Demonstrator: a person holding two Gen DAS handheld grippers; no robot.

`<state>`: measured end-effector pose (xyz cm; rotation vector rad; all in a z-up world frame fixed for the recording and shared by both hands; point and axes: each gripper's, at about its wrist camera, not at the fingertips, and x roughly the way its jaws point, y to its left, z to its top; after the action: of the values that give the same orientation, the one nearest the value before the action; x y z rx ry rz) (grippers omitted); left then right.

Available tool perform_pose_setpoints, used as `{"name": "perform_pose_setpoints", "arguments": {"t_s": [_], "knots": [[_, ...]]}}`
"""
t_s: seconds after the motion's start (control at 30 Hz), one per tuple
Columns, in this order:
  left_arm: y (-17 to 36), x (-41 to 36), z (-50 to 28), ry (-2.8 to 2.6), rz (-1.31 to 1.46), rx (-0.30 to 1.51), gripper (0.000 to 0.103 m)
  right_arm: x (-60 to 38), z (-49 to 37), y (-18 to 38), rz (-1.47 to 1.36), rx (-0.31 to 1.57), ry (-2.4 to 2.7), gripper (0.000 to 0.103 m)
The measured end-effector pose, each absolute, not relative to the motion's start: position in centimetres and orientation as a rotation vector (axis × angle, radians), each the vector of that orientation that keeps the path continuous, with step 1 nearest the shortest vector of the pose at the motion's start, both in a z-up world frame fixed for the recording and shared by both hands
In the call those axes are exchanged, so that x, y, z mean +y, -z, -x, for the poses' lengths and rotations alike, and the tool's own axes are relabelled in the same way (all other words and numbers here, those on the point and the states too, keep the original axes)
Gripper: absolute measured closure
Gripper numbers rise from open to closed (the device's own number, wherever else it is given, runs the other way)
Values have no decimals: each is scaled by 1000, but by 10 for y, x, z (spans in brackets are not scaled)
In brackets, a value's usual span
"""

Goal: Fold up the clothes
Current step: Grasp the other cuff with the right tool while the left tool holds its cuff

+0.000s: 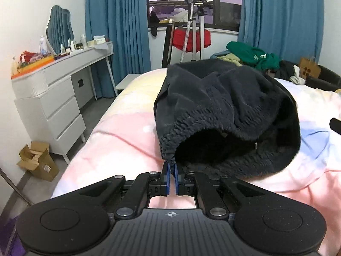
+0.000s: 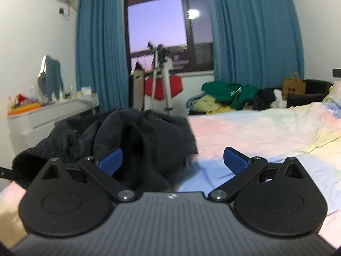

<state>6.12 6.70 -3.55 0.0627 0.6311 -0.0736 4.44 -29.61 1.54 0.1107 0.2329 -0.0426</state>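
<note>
My left wrist camera sat low over the bed (image 1: pixel 127 132), facing the window (image 1: pixel 181 0), very near the dark garment (image 1: pixel 223 111). My right wrist camera faced likewise, further right. Both views shared garment (image 2: pixel 138 136), curtains (image 2: pixel 98 49) and dresser (image 2: pixel 53 115).
</note>
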Motion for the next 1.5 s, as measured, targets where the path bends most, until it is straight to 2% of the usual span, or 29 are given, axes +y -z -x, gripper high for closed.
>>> {"name": "perform_pose_setpoints", "arguments": {"t_s": [0.13, 0.23, 0.37, 0.4, 0.47, 0.53, 0.57, 0.7, 0.73, 0.77, 0.8, 0.87, 1.0, 1.2, 1.33, 1.43, 1.5], "knots": [[47, 80, -64, 71, -55, 596, 98, -285, -52, -9, -131, 324, 12, 0], [50, 86, -69, 72, -1, 601, 93, -280, -70, 7, -139, 394, 28, 0], [49, 89, -70, 81, 32, 613, 90, -274, -97, 30, -140, 476, 59, 5], [48, 87, -70, 84, 4, 600, 86, -272, -104, 36, -140, 497, 67, 7], [48, 81, -68, 91, -40, 575, 82, -269, -118, 48, -140, 537, 83, 36], [49, 73, -66, 98, -76, 554, 70, -271, -128, 59, -147, 555, 101, 42], [50, 69, -66, 101, -94, 545, 68, -274, -132, 64, -160, 554, 109, 48], [52, 57, -66, 101, -150, 508, 49, -285, -141, 73, -278, 506, 119, 53], [53, 55, -68, 93, -160, 501, 44, -283, -144, 75, -288, 502, 102, 62], [55, 54, -69, 76, -166, 495, 42, -282, -146, 76, -295, 499, 88, 72], [56, 53, -71, 66, -168, 490, 41, -279, -147, 75, -295, 499, 83, 73], [60, 51, -75, 59, -178, 485, 40, -276, -146, 71, -307, 488, 69, 81], [66, 48, -82, 42, -206, 480, 40, -271, -130, 51, -261, 430, 90, 85], [62, 61, -81, 56, -127, 449, 40, -268, -73, -7, -231, 217, 105, 87], [55, 71, -80, 68, -52, 460, 40, -262, -36, -39, -89, 115, 142, 87], [57, 83, -84, 35, 25, 506, 39, -266, -31, -36, -23, 211, 220, 87], [61, 95, -90, -10, 79, 556, 39, -283, -35, -19, -117, 354, 231, 87]]}}
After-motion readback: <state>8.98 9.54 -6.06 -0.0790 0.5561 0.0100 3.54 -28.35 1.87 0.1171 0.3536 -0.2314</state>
